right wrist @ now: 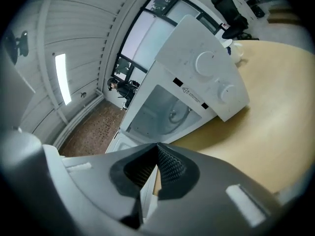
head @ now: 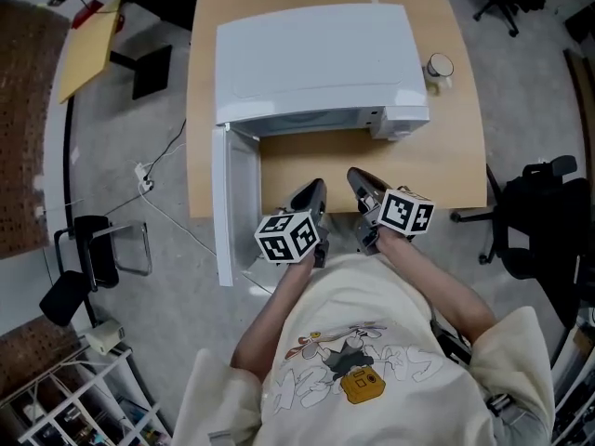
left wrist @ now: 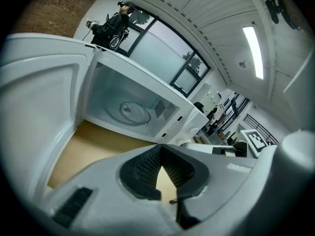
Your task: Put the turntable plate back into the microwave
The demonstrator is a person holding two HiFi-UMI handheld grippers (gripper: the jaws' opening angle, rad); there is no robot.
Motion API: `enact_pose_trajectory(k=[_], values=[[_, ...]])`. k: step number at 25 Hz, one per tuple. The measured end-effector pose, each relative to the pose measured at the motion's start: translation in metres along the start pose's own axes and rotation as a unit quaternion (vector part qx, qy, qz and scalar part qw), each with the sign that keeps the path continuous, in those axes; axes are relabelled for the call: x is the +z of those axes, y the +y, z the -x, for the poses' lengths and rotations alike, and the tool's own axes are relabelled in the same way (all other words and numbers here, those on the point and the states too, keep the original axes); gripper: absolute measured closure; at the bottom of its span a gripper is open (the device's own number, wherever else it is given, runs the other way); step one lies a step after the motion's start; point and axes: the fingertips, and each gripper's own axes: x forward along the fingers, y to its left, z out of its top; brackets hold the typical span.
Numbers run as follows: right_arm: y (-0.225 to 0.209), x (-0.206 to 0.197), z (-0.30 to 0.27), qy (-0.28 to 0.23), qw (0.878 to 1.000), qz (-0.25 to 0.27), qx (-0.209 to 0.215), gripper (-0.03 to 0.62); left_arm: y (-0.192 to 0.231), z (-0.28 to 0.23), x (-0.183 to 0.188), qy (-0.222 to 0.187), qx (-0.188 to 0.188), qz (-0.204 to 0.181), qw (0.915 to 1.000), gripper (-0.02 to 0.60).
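Glass turntable plate (left wrist: pixel 129 110) is lying flat inside the open microwave (head: pixel 316 63), straight ahead of both tongs and, by judgement, slightly nearer the left tongs (head: pixel 318 190), which are hovering beside the right tongs (head: pixel 356 176), both with jaws pressed together, holding nothing.

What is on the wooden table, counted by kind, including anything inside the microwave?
microwave, door open: 1
glass turntable plate inside it: 1
white cup: 1
Total: 3
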Motion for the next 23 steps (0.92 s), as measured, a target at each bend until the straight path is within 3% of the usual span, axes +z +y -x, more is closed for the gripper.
enact_pose_trajectory(k=[7, 23], values=[[-0.004, 0.001, 0.005, 0.007, 0.996, 0.076, -0.036, 0.589, -0.009, -0.011, -0.01, 0.021, -0.002, -0.012, 0.9997, 0.583], [-0.002, -0.006, 0.009, 0.035, 0.994, 0.097, -0.024, 0.589, -0.011, -0.011, -0.018, 0.012, 0.002, 0.027, 0.9996, 0.583]])
